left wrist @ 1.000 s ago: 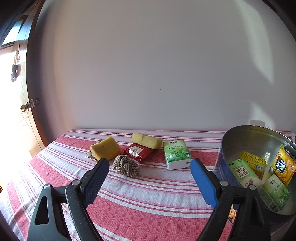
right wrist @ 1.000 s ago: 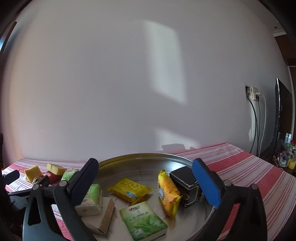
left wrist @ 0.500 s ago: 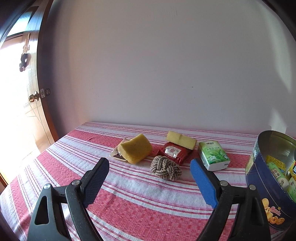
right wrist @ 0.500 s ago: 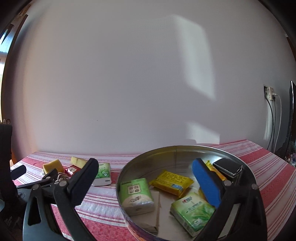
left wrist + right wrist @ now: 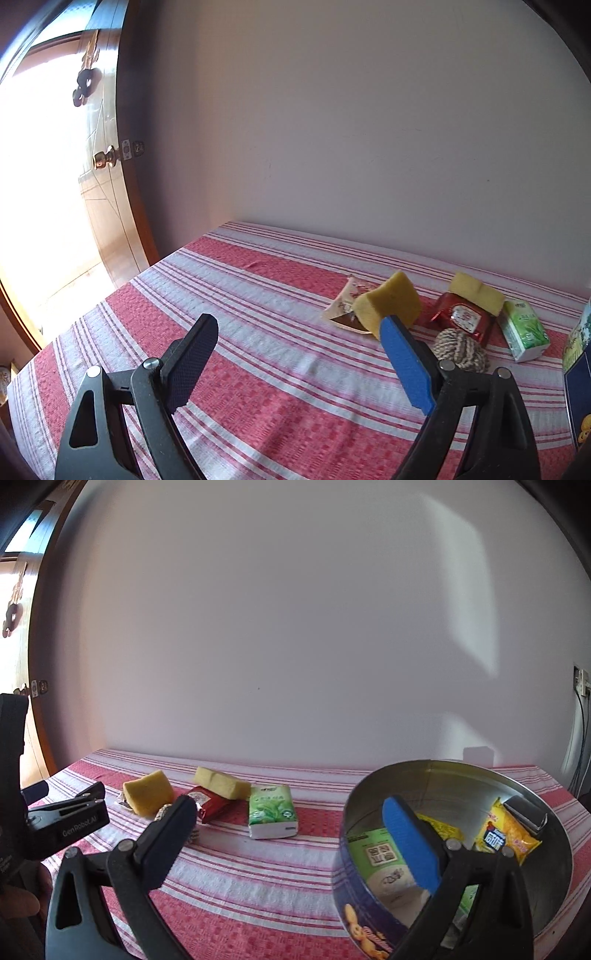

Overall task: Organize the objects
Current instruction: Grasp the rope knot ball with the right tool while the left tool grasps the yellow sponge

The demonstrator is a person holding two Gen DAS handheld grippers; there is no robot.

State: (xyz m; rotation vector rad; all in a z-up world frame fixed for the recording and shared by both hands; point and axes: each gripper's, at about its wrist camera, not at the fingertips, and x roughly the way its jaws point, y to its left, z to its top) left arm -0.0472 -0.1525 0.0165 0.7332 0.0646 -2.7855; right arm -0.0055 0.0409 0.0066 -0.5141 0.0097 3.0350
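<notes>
- Left tool [image 5: 295,354]: jaws spread wide, nothing between them, hovering above the striped tabletop [image 5: 229,295]; it also shows at the left edge of the right wrist view [image 5: 66,818]
- Right tool [image 5: 291,827]: jaws spread wide, empty; its blue pad sits over the near rim of the round tin [image 5: 373,908], its black pad over the cloth
- Loose group on the tabletop, left to right in the left wrist view: flat torn wrapper [image 5: 341,308], wedge-shaped yellow sponge [image 5: 391,304] partly on top of it, red foil packet [image 5: 461,319], rope knot ball [image 5: 461,350] just in front of the packet, green tissue pack [image 5: 524,330]
- Second yellow sponge [image 5: 476,291], a flat block, lies behind the red packet, touching it
- Right wrist view shows the same group: wedge sponge [image 5: 147,792], block sponge [image 5: 221,784], red packet [image 5: 207,805], green tissue pack [image 5: 271,812]; the knot ball is mostly hidden behind the black pad
- Tin stands to the right of the group, well apart from the sponges, near the green pack
- Tin contents visible: green pack [image 5: 373,853], yellow snack bag [image 5: 506,836], yellow packet [image 5: 443,830], dark box [image 5: 524,810] against the far wall
- Door with brass knob [image 5: 103,158] at left
</notes>
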